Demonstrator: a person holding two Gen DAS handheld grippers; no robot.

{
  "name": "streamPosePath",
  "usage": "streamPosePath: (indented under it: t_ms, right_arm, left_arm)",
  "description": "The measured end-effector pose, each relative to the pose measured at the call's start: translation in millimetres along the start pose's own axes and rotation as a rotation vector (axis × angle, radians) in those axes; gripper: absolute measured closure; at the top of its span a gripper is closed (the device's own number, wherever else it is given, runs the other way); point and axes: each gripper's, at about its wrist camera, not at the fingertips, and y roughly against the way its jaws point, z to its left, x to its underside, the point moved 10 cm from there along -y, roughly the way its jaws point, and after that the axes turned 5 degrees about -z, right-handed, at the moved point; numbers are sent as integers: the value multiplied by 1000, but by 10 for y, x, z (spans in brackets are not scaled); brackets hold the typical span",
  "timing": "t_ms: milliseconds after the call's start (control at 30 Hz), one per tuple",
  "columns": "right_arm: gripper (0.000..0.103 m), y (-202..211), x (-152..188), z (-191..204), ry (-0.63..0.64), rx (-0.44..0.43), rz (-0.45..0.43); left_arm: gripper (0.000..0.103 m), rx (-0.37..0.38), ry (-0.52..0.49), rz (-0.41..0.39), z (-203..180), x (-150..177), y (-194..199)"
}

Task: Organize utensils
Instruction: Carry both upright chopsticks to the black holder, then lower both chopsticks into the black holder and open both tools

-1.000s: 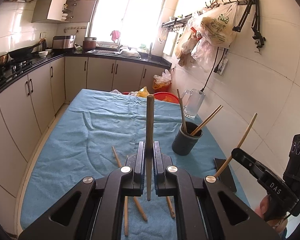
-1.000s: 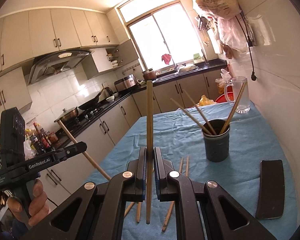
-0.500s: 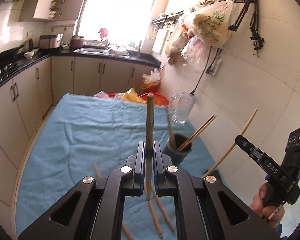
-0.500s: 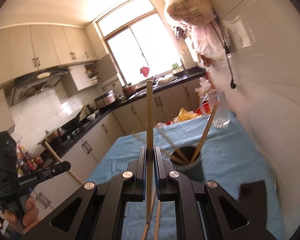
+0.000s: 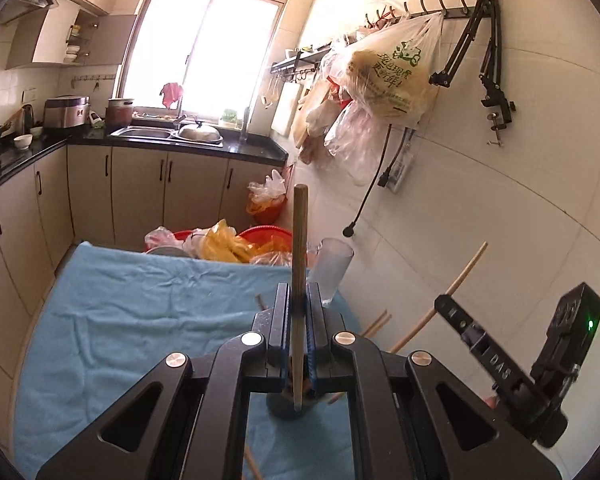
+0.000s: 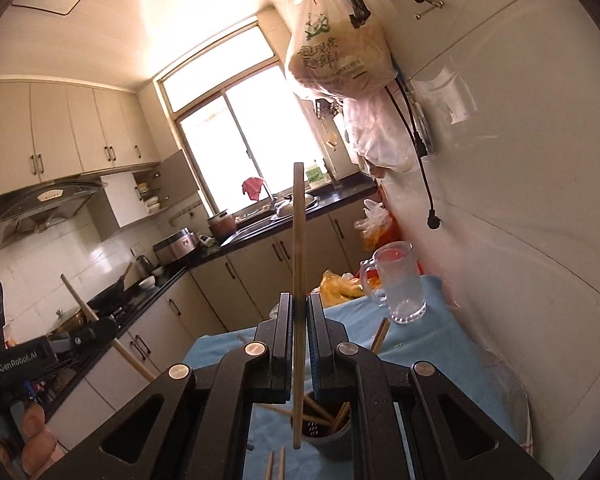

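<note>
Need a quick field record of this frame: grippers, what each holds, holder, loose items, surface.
left gripper: shut on a chopstick, held upright
right gripper: shut on a second chopstick, held upright
holder: dark cup below the right gripper, several chopsticks already inside
loose chopsticks: two lying on the cloth near the holder
glass mug: standing at the far end of the table, looks empty
surface: table with blue cloth

Sunlit window (image 5: 204,52) over black counter (image 5: 172,146), cream cabinets (image 5: 148,196), white tiled wall (image 5: 500,184) at right.
</note>
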Motion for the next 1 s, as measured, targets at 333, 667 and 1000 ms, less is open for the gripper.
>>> streamPosePath:
  t_ms: [333,667,1000]
  right_arm:
    - [96,-481,237,-247,31,57,82]
    - [94,-598,480,-322,30,51,148]
    - [84,-44,242,-110,31,15,51]
  left_arm:
    - [97,-10,0,103,-81,311,-681]
    - [81,-44,16,150,58,542,-851]
    - [65,-28,8,17,57,315,-55]
